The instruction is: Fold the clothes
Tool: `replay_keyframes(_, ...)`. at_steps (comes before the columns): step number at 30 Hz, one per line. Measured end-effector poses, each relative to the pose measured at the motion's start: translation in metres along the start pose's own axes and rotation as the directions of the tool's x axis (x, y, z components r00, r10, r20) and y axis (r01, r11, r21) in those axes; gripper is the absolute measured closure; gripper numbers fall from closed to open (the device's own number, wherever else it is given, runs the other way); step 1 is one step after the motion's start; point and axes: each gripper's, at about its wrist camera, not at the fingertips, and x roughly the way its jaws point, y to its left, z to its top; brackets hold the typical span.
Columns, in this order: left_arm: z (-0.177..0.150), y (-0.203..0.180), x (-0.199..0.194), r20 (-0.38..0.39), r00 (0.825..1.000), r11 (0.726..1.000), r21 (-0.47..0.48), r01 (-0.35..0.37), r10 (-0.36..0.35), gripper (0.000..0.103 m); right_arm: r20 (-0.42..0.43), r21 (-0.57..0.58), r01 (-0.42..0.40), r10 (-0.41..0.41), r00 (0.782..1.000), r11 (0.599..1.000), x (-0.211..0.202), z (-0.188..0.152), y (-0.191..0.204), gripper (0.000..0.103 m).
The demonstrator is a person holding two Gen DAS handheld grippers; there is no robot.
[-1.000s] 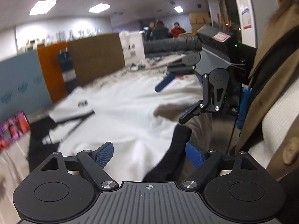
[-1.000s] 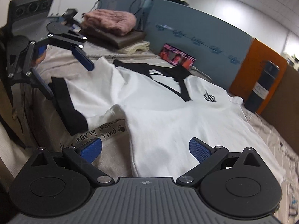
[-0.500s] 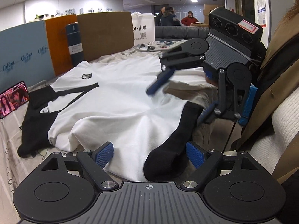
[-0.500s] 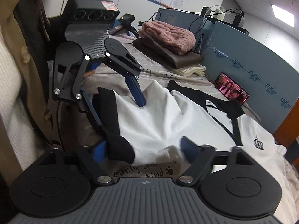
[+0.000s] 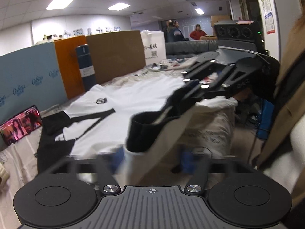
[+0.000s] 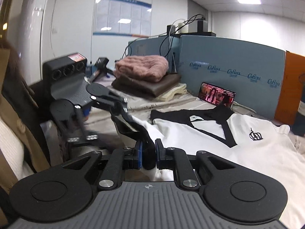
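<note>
A white T-shirt with black V-collar, black sleeve cuffs and a small crown logo lies spread on the table; it also shows in the right wrist view. My right gripper is shut on the black sleeve cuff and lifts it. In the left wrist view the right gripper holds the raised cuff. My left gripper is blurred in its own view, its blue pads apart around the lifted sleeve. In the right wrist view the left gripper touches the same sleeve.
A phone playing video leans on the blue partition. Folded pink and brown clothes are stacked at the back. A blue bottle and cardboard boards stand behind the shirt. The table edge and a person's coat lie right.
My right gripper has closed on the black sleeve cuff and raised it off the table. My left gripper has moved in to the same sleeve.
</note>
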Motion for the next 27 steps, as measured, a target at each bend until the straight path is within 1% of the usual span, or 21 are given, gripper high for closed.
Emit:
replay_keyframes(2,0.002,0.004,0.001,0.019,1.000,1.000,-0.006,0.006,-0.006,0.090,0.014,0.013,-0.002,0.002,1.000,1.000,-0.003,0.000,0.000,0.091)
replay_keyframes(4,0.006,0.007,-0.001,0.051,0.999,1.000,-0.009,-0.015,0.015,0.091,0.020,0.020,0.005,-0.005,1.000,1.000,-0.008,-0.002,0.001,0.091)
replay_keyframes(5,0.007,0.008,-0.002,0.064,0.998,1.000,-0.013,-0.028,0.029,0.091,0.023,0.023,0.013,-0.013,1.000,1.000,-0.012,-0.003,0.002,0.082)
replay_keyframes(6,0.010,0.010,-0.001,0.076,0.996,0.999,-0.019,-0.046,0.047,0.091,0.025,0.028,0.029,-0.030,0.999,0.999,-0.017,-0.005,0.003,0.055)
replay_keyframes(7,0.012,0.012,-0.001,0.088,0.994,0.998,-0.026,-0.065,0.067,0.091,0.021,0.038,0.048,-0.049,0.999,0.998,-0.021,-0.007,0.001,0.042)
replay_keyframes(8,0.014,0.014,-0.001,0.100,0.991,0.996,-0.033,-0.083,0.086,0.091,0.010,0.052,0.063,-0.064,0.998,0.997,-0.025,-0.010,-0.001,0.036)
replay_keyframes(11,0.019,0.022,0.002,0.140,0.981,0.989,-0.079,-0.125,0.135,0.091,-0.033,0.107,0.109,-0.106,0.994,0.988,-0.039,-0.021,-0.006,0.037)
replay_keyframes(13,0.021,0.026,0.007,0.146,0.976,0.984,-0.107,-0.144,0.159,0.091,-0.074,0.145,0.145,-0.135,0.988,0.979,-0.048,-0.031,-0.008,0.037)
replay_keyframes(17,0.027,0.036,0.018,0.151,0.971,0.973,-0.167,-0.161,0.187,0.091,-0.142,0.182,0.225,-0.201,0.969,0.957,-0.070,-0.049,-0.006,0.038)
replay_keyframes(20,0.032,0.042,0.026,0.147,0.970,0.968,-0.191,-0.164,0.193,0.091,-0.189,0.195,0.284,-0.248,0.950,0.939,-0.088,-0.058,0.001,0.038)
replay_keyframes(22,0.035,0.046,0.031,0.143,0.971,0.965,-0.209,-0.158,0.190,0.091,-0.212,0.181,0.335,-0.295,0.931,0.925,-0.099,-0.063,0.009,0.038)
replay_keyframes(23,0.035,0.048,0.033,0.139,0.971,0.963,-0.216,-0.162,0.195,0.091,-0.229,0.166,0.365,-0.325,0.918,0.916,-0.103,-0.064,0.012,0.038)
replay_keyframes(25,0.037,0.052,0.037,0.134,0.970,0.957,-0.235,-0.167,0.203,0.091,-0.267,0.121,0.424,-0.382,0.885,0.898,-0.107,-0.068,0.019,0.037)
replay_keyframes(27,0.039,0.058,0.041,0.137,0.971,0.952,-0.265,-0.154,0.195,0.091,-0.301,0.069,0.475,-0.435,0.849,0.877,-0.111,-0.072,0.026,0.038)
